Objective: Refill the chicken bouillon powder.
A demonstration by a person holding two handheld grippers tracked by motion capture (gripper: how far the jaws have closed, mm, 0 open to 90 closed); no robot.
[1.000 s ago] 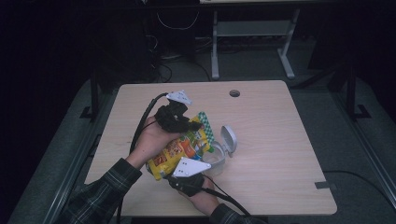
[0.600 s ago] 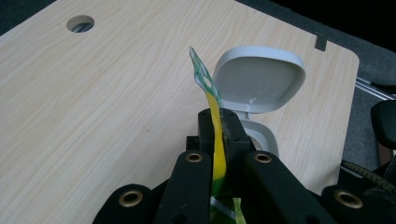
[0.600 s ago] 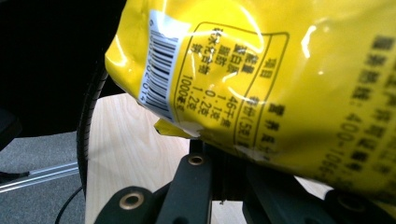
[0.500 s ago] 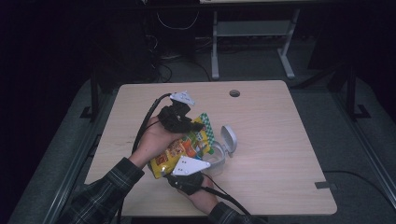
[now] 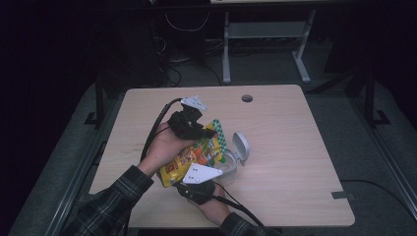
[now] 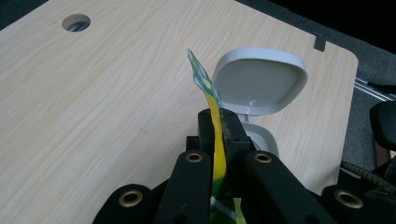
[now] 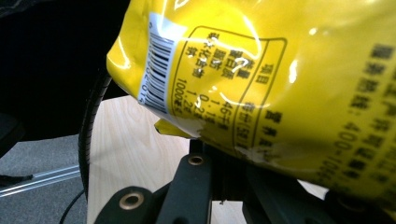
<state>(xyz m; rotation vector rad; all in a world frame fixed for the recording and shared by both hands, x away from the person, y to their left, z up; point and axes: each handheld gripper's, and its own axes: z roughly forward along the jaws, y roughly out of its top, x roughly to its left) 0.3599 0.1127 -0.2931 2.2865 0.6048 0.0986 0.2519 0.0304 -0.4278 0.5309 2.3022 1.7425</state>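
The yellow snack bag (image 5: 189,158) carries a barcode and a boxed table of small black characters with figures such as "1000" beside it (the print is turned on its side in the right gripper view and I cannot read a brand from it); its top seam is green-and-white check. There is one bag, one white flip-lid container (image 5: 235,158), and two grippers. The left gripper (image 5: 196,129) has its jaws clamped on the bag's flat top edge, the thin foil standing up between the pads, while the right gripper (image 5: 196,183) is pinched onto the bag's lower end, whose crumpled corner sits in its jaws. The bag hangs stretched between them just above the table (image 5: 295,147), near its front-left part, directly over the container, whose lid (image 6: 259,81) stands open just beside the check seam. The right and far stretches of the tabletop, out past a round cable hole (image 5: 247,98), offer open room.
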